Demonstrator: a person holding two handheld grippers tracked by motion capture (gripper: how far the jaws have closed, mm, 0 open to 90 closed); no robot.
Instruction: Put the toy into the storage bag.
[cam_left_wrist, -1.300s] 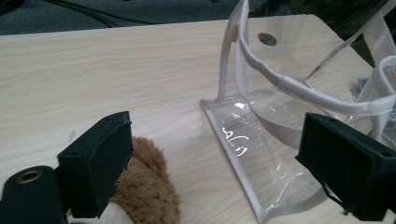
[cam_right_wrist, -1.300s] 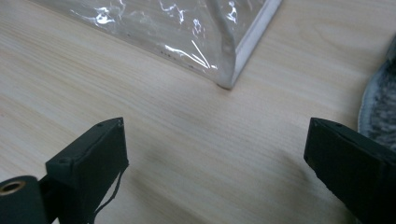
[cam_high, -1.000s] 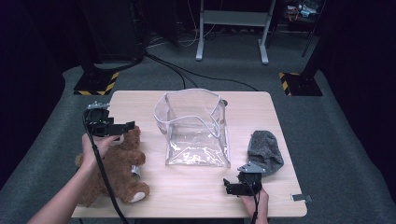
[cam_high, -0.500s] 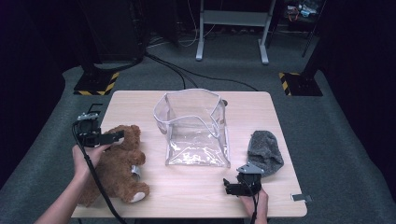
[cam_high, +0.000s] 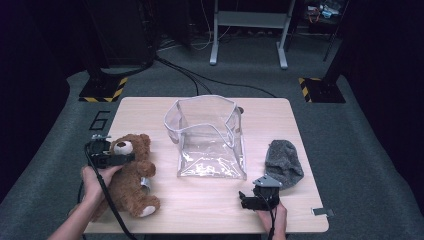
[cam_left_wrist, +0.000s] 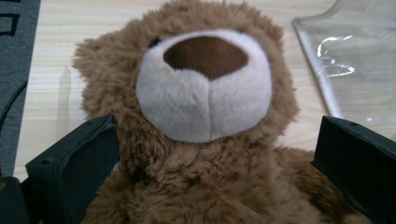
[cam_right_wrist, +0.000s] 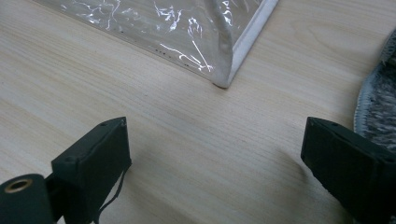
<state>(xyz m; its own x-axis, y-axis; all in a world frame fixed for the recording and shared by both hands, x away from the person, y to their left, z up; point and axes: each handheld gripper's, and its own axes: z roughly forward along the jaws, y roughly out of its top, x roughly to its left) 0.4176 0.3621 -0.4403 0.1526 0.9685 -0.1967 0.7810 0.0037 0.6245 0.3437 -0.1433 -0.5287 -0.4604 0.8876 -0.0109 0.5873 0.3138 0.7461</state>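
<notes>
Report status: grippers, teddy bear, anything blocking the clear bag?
Left gripper open, astride teddy bear. Right gripper open over table. Clear bag upright, unobstructed.

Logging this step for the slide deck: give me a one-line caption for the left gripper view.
Open left gripper straddles the brown teddy bear below its muzzle, clear plastic bag beside.

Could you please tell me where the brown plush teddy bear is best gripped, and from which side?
Probably at the neck of the brown plush teddy bear, below its pale muzzle, coming from above. It lies on its back, and the open left hand-held gripper already straddles that narrower, soft part.
</notes>
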